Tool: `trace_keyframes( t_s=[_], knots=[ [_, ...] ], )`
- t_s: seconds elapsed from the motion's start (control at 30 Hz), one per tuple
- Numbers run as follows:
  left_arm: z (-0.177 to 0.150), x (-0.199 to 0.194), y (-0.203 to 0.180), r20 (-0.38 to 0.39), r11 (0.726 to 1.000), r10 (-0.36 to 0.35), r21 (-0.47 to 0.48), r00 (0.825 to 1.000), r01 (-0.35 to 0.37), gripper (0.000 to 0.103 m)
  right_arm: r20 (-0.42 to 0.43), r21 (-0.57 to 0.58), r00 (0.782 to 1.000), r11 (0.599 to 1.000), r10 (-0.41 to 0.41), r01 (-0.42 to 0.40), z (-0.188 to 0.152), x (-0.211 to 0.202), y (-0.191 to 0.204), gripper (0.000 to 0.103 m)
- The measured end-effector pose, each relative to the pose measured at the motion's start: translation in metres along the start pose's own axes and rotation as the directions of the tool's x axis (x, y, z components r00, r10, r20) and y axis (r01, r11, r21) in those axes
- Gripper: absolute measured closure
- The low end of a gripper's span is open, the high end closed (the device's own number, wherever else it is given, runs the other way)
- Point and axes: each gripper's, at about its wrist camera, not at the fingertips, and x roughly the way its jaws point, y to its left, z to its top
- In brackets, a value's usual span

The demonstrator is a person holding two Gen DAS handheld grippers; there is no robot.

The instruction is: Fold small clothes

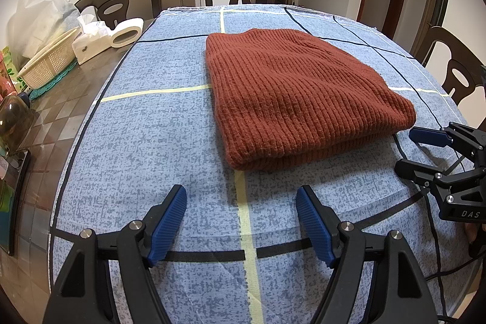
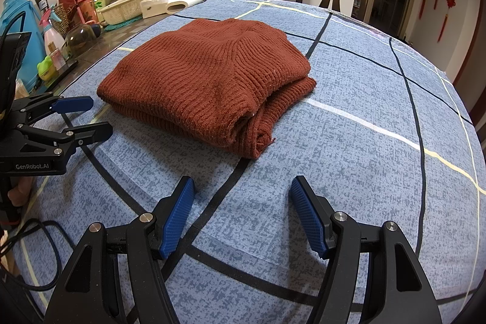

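Sweater point(image 1: 300, 99) lies folded into a compact stack on the table point(image 1: 145, 141), just ahead of both claws. Left claw point(image 1: 241, 223) and right claw point(image 2: 243, 214) are released, holding nothing, clear of the knit; folding looks done.

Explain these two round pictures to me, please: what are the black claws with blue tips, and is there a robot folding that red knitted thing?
No robot: a person holds a two-fingered clamp in each hand. Each clamp carries a wide-angle camera that looks along its fingers, hence the round pictures.

In the left clamp's picture the left gripper fills the bottom, with the other clamp at the right edge. In the right clamp's picture the right gripper fills the bottom.

Both are open and hold nothing, hovering over a blue checked cloth. On it lies a rust-red knitted garment, folded into a thick bundle. Beyond the cloth stand a tissue box and a pale basket.
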Motion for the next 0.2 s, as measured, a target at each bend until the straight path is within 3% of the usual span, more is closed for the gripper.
trace_keyframes(
  t_s=[0.2],
  knots=[
    [-0.0024,-0.0003,-0.0008,-0.001,1.000,0.003,-0.003,1.000,-0.003,0.024,0.000,0.000,1.000,1.000,0.000,0.000,0.0001,-0.0001,-0.0001,0.037]
  ],
)
